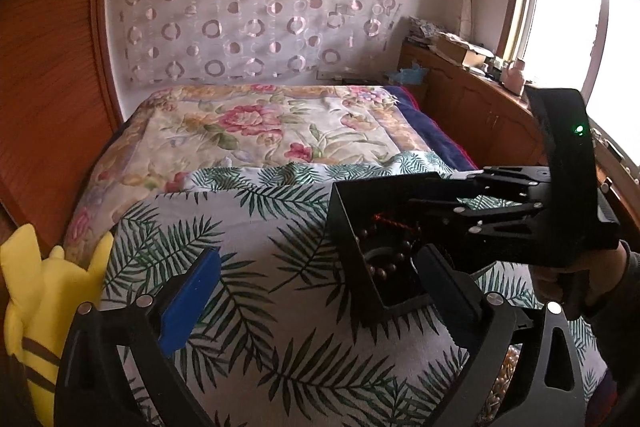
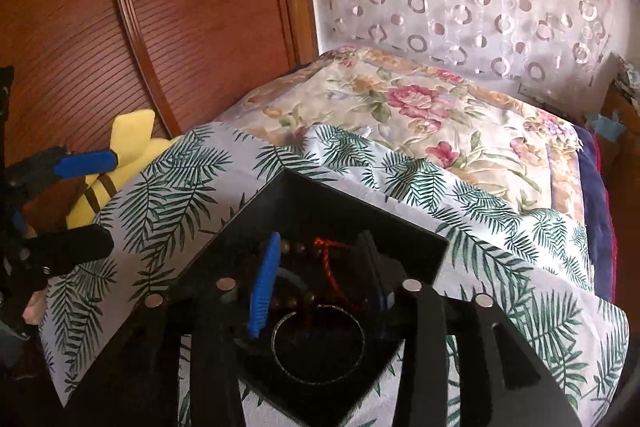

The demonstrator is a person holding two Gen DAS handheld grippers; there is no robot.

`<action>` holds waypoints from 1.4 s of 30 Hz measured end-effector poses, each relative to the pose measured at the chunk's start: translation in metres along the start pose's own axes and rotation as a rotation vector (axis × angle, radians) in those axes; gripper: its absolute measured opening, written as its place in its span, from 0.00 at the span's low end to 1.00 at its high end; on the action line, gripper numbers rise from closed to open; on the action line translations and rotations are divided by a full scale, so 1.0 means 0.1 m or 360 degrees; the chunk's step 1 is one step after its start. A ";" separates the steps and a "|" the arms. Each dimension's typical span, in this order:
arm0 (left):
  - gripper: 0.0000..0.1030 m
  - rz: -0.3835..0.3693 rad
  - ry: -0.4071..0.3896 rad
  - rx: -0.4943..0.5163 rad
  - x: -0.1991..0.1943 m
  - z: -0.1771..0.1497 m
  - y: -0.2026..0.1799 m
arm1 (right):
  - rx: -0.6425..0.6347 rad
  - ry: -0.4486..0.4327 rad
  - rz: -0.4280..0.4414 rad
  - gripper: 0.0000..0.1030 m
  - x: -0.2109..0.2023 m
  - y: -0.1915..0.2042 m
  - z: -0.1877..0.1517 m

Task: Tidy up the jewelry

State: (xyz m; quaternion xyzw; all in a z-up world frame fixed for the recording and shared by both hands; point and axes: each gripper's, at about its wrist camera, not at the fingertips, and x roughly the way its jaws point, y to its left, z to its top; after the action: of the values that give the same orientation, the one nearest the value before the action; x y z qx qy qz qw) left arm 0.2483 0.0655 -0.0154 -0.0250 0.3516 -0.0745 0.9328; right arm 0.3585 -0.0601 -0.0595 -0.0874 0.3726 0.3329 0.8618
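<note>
Right-wrist view: right gripper half open, empty, inside black box over beads and bangle; left gripper wide open, empty; next, withdraw.

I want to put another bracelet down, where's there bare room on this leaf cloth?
Free: the leaf cloth between the black box and the yellow plush toy. Crowded: inside the box, with beads, a bangle and the right gripper.
</note>
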 end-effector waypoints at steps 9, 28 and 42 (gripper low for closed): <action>0.92 -0.0007 -0.0004 -0.0007 -0.13 -0.21 -0.09 | 0.0051 -0.0097 -0.0141 0.54 -0.57 0.08 -0.44; 0.92 -0.0140 0.0152 0.0037 -0.22 -1.01 -0.44 | 0.0133 0.0063 -0.0179 0.46 -1.03 0.42 -1.67; 0.92 -0.0332 0.0214 0.0260 -0.18 -1.29 -1.08 | 0.0261 0.0088 -0.0331 0.46 -1.26 0.18 -2.08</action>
State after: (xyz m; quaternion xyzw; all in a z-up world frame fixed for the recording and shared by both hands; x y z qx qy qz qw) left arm 0.1368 -0.0373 -0.0901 0.0196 0.4017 -0.2008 0.8932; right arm 0.1626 -0.1936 -0.1164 -0.0640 0.4110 0.2078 0.8853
